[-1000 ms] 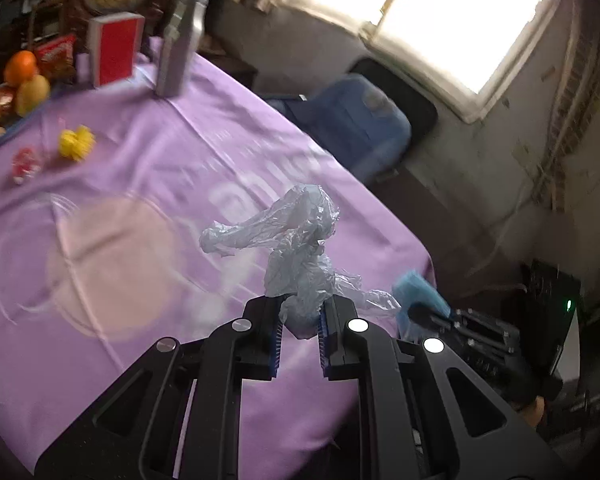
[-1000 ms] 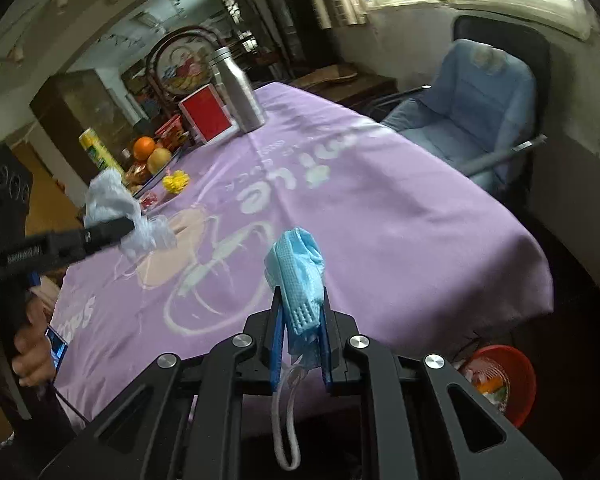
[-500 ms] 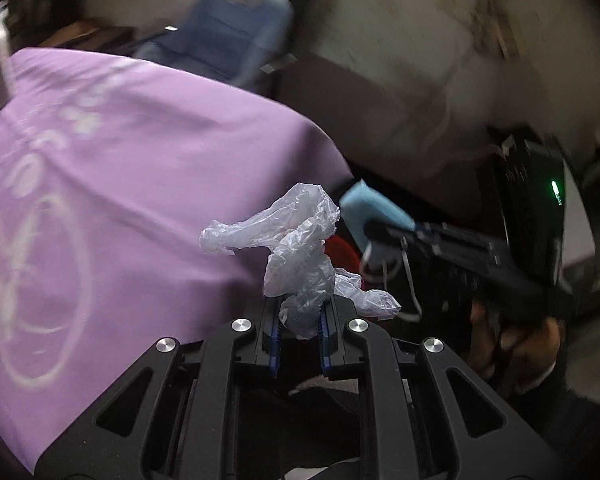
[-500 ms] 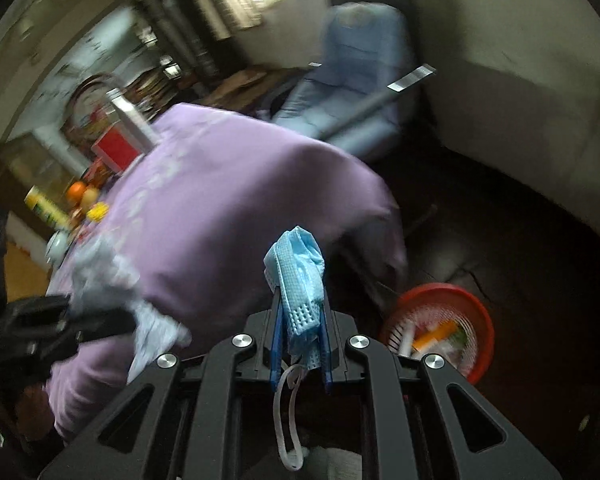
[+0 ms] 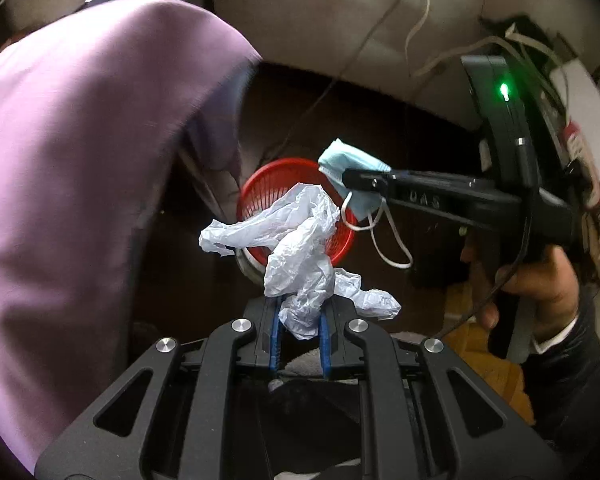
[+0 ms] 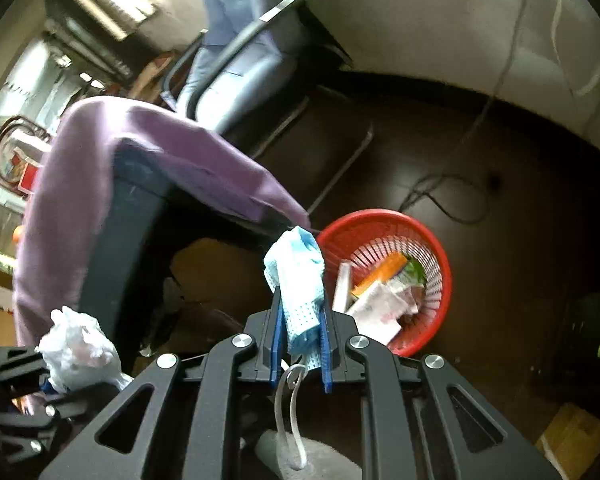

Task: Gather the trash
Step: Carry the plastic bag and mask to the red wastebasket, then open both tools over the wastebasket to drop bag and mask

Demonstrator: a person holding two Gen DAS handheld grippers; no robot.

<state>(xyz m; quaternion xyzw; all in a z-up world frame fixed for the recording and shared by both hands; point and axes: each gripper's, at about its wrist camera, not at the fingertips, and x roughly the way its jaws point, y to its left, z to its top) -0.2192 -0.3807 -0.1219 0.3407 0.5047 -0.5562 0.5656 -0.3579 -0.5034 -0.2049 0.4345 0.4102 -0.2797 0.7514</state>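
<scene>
Left wrist view, left to right. Purple tablecloth (image 5: 80, 160) drapes over the table corner and fills the left side. Centre: the left gripper (image 5: 300, 320) has its jaws nearly closed, blue pads pinching the lower end of a crumpled white plastic bag (image 5: 300, 248); the bag stands up out of the jaws and overlaps the red mesh waste basket (image 5: 260, 188) on the dark floor beyond. Right of the bag: the right gripper (image 5: 350, 178) comes in from the right edge, jaws clamped on a folded blue face mask (image 5: 352, 164), white ear loops hanging free below it. The mask overlaps the basket's right rim in this view; whether it is directly above the basket I cannot tell. Far right: the person's hand (image 5: 532, 280) grips the handle, dark sleeve with white cuff.

Right wrist view, left to right. Lower left corner: plastic bag (image 6: 80, 352) in the left gripper (image 6: 56, 384), pads hidden. Tablecloth (image 6: 160, 152) hangs over the table edge, upper left. Centre: right gripper (image 6: 302, 336) closed tight on the mask (image 6: 300, 280), one loop dangling between the arms. Just right of the mask: basket (image 6: 440, 256) on the floor, holding an orange packet (image 6: 380, 272) and assorted wrappers.
</scene>
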